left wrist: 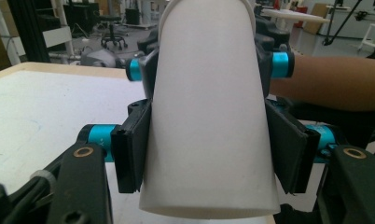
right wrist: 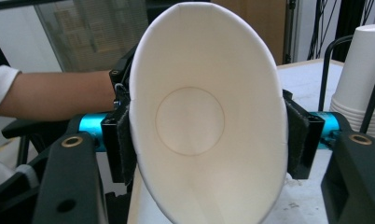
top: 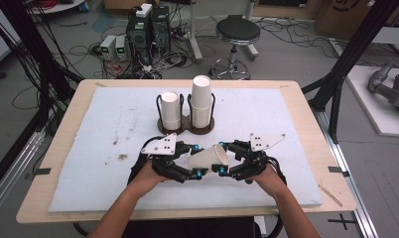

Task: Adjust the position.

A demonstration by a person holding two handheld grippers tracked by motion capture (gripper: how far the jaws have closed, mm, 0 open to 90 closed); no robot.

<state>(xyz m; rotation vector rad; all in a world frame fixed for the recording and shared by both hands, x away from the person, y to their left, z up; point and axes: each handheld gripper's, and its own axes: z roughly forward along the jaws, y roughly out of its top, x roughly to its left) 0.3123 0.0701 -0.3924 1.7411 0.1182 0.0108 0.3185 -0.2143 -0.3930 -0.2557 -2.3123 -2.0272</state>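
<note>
While I hunt for print, I find no brand, label or lettering that I can read: the paper cup (top: 208, 157) is plain white outside, and the right gripper view shows only its bare cream inside with the ring of its base seam. The cups in the holder are blank too.

I see the cup held lying on its side above the white foam mat (top: 88, 148), between my two grippers, near the front middle of the table (top: 53, 198). Its narrow base end points to my left and its open mouth to my right.

My left gripper (top: 187, 161) pinches the cup's narrower part; in the left gripper view both black pads press flat against the cup's walls. My right gripper (top: 226, 158) grips the rim end, and in the right gripper view its pads squeeze the mouth into a tall oval.

From the high view, both forearms come in from the bottom edge and angle inward, so the hands face each other across the cup, each grey three-cornered plate turned up toward the camera.

Beyond the cup, well apart from it, stands a dark two-slot cup holder (top: 185, 125) with a short stack of cups (top: 170, 110) in its left slot and a taller stack of cups (top: 201, 100) in its right.
</note>
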